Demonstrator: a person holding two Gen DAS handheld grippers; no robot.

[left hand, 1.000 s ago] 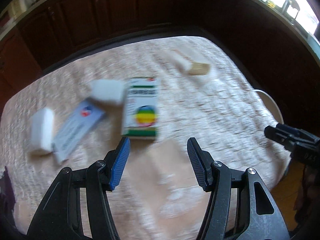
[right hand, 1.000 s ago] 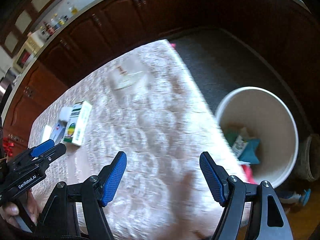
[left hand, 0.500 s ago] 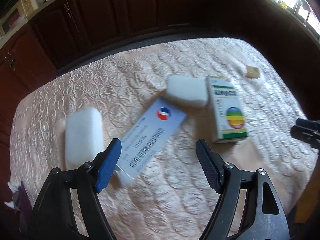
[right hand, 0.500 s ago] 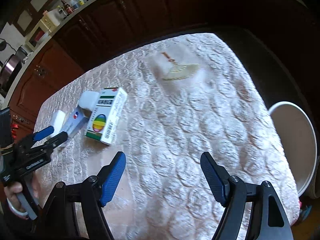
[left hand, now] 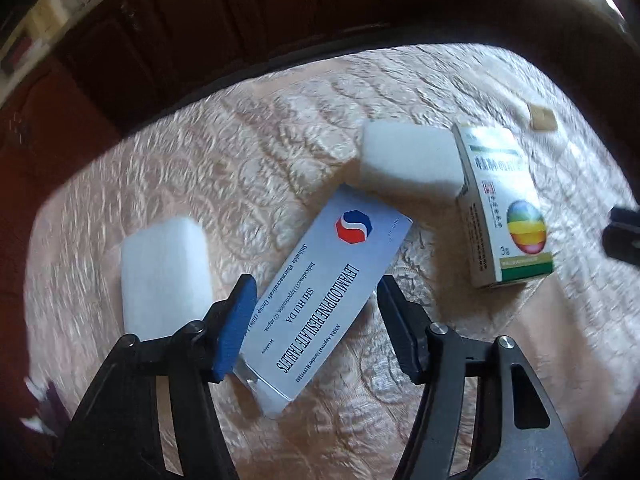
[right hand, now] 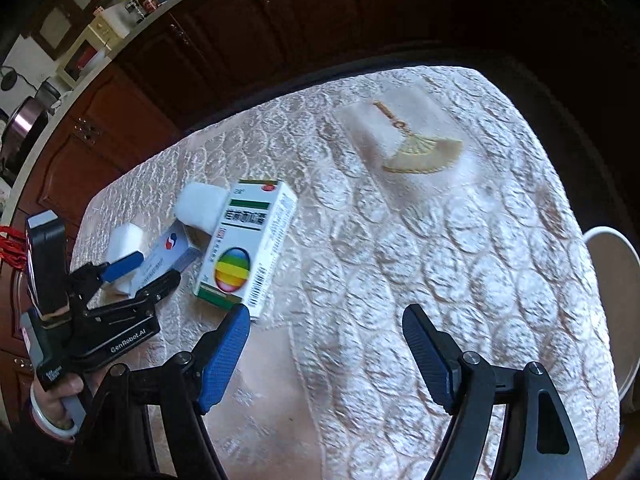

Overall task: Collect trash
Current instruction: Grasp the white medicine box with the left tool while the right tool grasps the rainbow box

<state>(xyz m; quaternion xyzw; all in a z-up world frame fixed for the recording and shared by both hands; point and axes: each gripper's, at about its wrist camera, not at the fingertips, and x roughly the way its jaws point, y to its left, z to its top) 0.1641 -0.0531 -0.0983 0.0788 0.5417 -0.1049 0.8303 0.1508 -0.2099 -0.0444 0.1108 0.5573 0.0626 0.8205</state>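
A flat white tablet box [left hand: 320, 300] with a red and blue logo lies on the quilted table. My left gripper [left hand: 316, 320] is open, its fingers on either side of the box's near end. From the right wrist view the left gripper [right hand: 140, 270] straddles that box [right hand: 168, 250]. A white and green medicine box [left hand: 504, 208] with a rainbow circle lies to the right; it also shows in the right wrist view [right hand: 244, 248]. Two white foam blocks [left hand: 166, 272] [left hand: 408, 160] lie beside the boxes. My right gripper [right hand: 326, 344] is open and empty, just right of the medicine box.
A beige quilted cloth [right hand: 420, 260] covers the table. A white bin [right hand: 612, 304] stands beyond the table's right edge. A small tan item [left hand: 542, 118] lies at the far right. Dark wooden cabinets [right hand: 240, 40] run behind.
My left gripper has moved forward and down so its fingers now flank the tablet box. My right gripper has swung left, and the bin has slid to the frame's right edge.
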